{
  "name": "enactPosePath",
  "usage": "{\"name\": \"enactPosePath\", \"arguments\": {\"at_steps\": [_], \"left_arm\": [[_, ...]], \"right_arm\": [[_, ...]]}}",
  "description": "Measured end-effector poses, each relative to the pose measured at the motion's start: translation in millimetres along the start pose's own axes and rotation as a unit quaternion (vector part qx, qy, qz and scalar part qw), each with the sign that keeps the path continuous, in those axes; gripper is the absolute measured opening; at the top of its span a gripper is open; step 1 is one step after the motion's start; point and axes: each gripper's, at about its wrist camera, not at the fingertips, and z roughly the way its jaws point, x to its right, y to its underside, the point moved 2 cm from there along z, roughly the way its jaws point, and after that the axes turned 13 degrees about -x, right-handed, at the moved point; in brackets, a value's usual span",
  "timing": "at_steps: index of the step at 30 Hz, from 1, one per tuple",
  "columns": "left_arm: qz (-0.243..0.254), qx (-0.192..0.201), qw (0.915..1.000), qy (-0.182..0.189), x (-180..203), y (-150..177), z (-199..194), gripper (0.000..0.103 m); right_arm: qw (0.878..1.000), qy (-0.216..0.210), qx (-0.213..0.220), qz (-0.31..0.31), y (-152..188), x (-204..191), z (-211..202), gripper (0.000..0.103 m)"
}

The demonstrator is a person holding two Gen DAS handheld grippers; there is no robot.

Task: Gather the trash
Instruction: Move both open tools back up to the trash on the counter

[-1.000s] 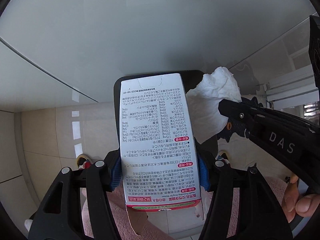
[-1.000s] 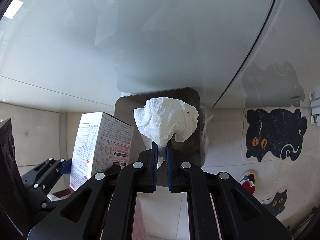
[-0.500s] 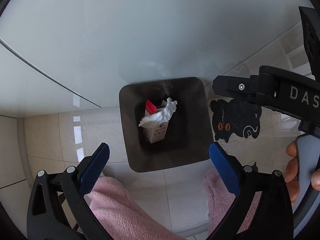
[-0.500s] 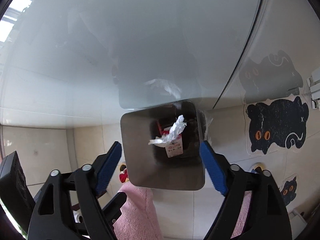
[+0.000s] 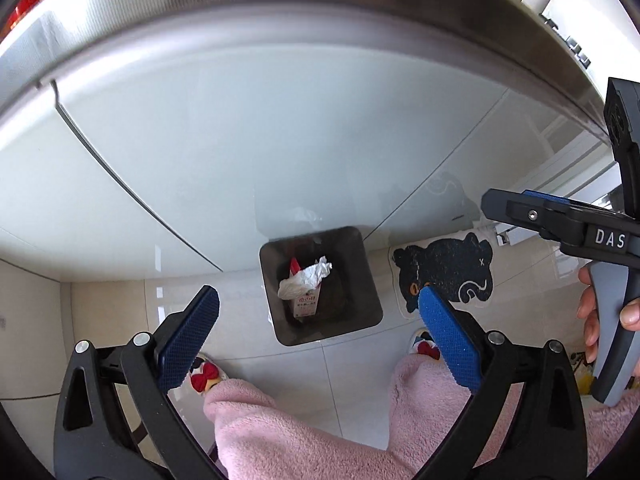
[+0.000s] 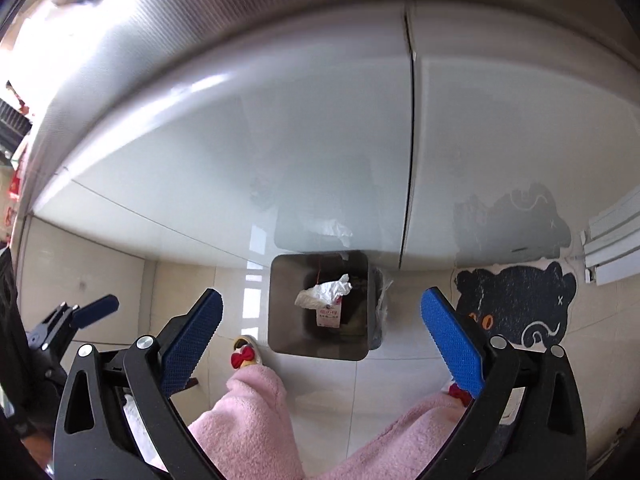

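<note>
A dark square trash bin stands on the tiled floor against a white cabinet. Inside it lie a white carton with red print and a crumpled white tissue on top of it. My left gripper is open and empty, high above the bin. My right gripper is open and empty too, also high above the bin. The right gripper's body shows at the right of the left wrist view, held by a hand.
A black cat-shaped mat lies right of the bin. The person's pink-trousered legs and slippers with red bows stand just before the bin. A grey counter edge runs overhead.
Both grippers opened and dropped the carton and the tissue into the bin. Both have since risen well above it, so the bin looks smaller.
</note>
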Motion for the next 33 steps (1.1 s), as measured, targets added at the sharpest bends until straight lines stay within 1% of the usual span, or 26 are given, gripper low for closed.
{"name": "enactPosePath", "arguments": {"at_steps": [3,5,9,10,11,12,14,16,18,19,20,22,23,24,26,29,31,33], "left_arm": [[0.008,0.031,0.9995,0.001,1.4,-4.8,-39.1,0.095],[0.014,0.055,0.9984,0.003,2.7,-8.7,-63.9,0.095],[0.026,0.114,0.9931,0.011,7.9,-21.2,-106.1,0.094],[0.031,0.128,0.9912,0.012,9.9,-24.8,-117.5,0.094],[0.036,0.140,0.9894,0.012,11.2,-28.5,-125.7,0.092],[0.043,0.151,0.9876,0.010,14.0,-33.0,-134.3,0.087],[0.060,0.168,0.9841,0.004,19.8,-41.4,-144.7,0.083],[0.077,0.182,0.9803,-0.007,26.2,-50.5,-149.7,0.081],[0.098,0.192,0.9763,-0.015,32.5,-59.5,-155.3,0.077],[0.108,0.197,0.9743,-0.019,34.1,-62.6,-159.8,0.076],[0.116,0.200,0.9728,-0.021,36.7,-66.3,-160.6,0.074],[0.124,0.200,0.9718,-0.018,38.5,-73.2,-158.2,0.070],[0.128,0.198,0.9718,-0.015,38.8,-76.1,-155.7,0.066],[0.132,0.196,0.9715,-0.014,40.0,-79.5,-154.4,0.064],[0.142,0.196,0.9700,-0.019,42.8,-84.6,-152.2,0.061],[0.154,0.198,0.9677,-0.022,46.1,-90.4,-150.8,0.061],[0.159,0.194,0.9678,-0.021,46.5,-94.2,-147.5,0.061],[0.163,0.187,0.9684,-0.022,46.7,-99.0,-142.6,0.057]], "right_arm": [[0.999,0.001,0.035,-0.020,-2.2,-8.9,-42.7,0.100],[0.998,-0.013,0.057,-0.020,-7.3,-12.5,-66.9,0.100],[0.993,-0.079,0.087,0.006,-26.5,-14.3,-103.9,0.100],[0.992,-0.085,0.093,0.010,-32.4,-15.5,-109.9,0.100],[0.991,-0.085,0.102,0.010,-37.2,-18.2,-116.4,0.100],[0.991,-0.080,0.111,0.008,-40.4,-21.9,-121.7,0.100],[0.990,-0.067,0.120,0.004,-50.0,-27.7,-127.3,0.100],[0.992,-0.061,0.114,0.012,-60.5,-31.3,-124.9,0.099],[0.992,-0.062,0.104,0.023,-68.2,-33.7,-121.4,0.098],[0.993,-0.065,0.095,0.026,-71.7,-35.3,-118.1,0.089],[0.993,-0.071,0.084,0.027,-76.2,-36.8,-113.9,0.076],[0.993,-0.085,0.068,0.037,-81.0,-36.3,-109.7,0.065],[0.993,-0.092,0.061,0.043,-82.8,-35.9,-106.1,0.061],[0.992,-0.100,0.055,0.048,-84.7,-36.2,-103.3,0.060],[0.991,-0.112,0.046,0.054,-87.7,-37.1,-99.0,0.053],[0.991,-0.119,0.040,0.055,-91.0,-39.6,-95.6,0.050],[0.989,-0.129,0.035,0.058,-93.8,-40.8,-93.2,0.047],[0.989,-0.135,0.032,0.058,-97.0,-43.3,-91.3,0.043]]}}
